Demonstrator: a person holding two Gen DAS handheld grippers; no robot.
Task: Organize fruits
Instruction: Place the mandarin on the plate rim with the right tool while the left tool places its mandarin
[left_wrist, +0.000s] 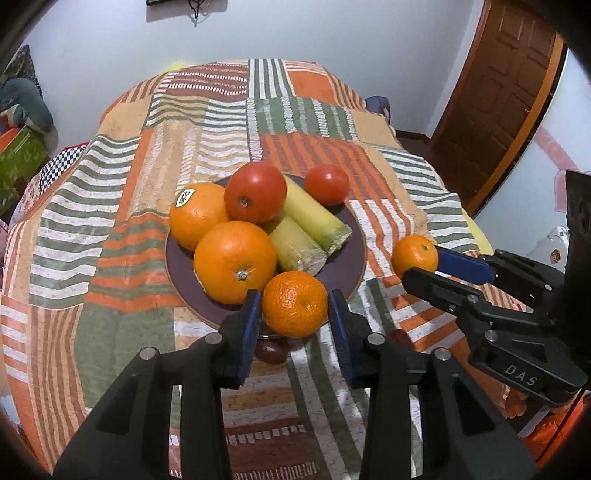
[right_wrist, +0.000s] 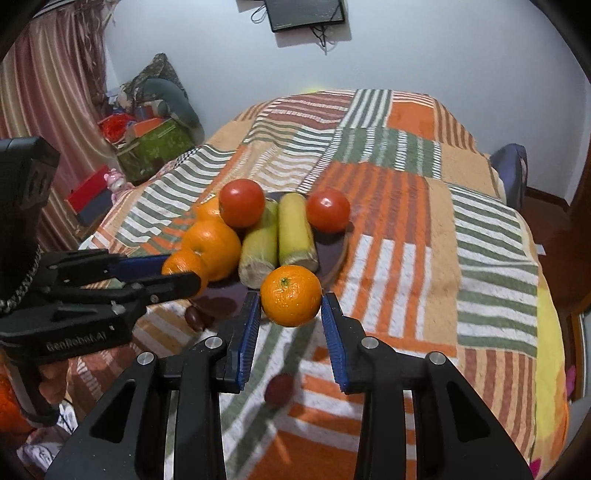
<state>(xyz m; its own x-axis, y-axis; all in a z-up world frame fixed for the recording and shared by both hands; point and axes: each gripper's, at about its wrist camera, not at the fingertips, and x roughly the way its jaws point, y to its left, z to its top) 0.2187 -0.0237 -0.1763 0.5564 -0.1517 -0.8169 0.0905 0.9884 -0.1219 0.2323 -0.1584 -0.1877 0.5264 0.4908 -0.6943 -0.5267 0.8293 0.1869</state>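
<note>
A dark plate (left_wrist: 354, 254) (right_wrist: 338, 251) on the patchwork cloth holds two oranges (left_wrist: 235, 262) (right_wrist: 212, 245), two tomatoes (left_wrist: 255, 192) (right_wrist: 242, 202) and two corn cobs (left_wrist: 314, 216) (right_wrist: 295, 229). My left gripper (left_wrist: 294, 308) is shut on a mandarin (left_wrist: 294, 304) and holds it above the plate's near rim; it shows in the right wrist view (right_wrist: 183, 271). My right gripper (right_wrist: 290, 308) is shut on a second mandarin (right_wrist: 291, 295) and holds it just right of the plate; it shows in the left wrist view (left_wrist: 415, 258).
Two small dark red fruits lie on the cloth (right_wrist: 406, 266) in front of the plate, one (right_wrist: 195, 317) near its rim, the other (right_wrist: 279, 387) under my right gripper. A green box (right_wrist: 155, 147) stands at the far left, a wooden door (left_wrist: 495, 88) at the right.
</note>
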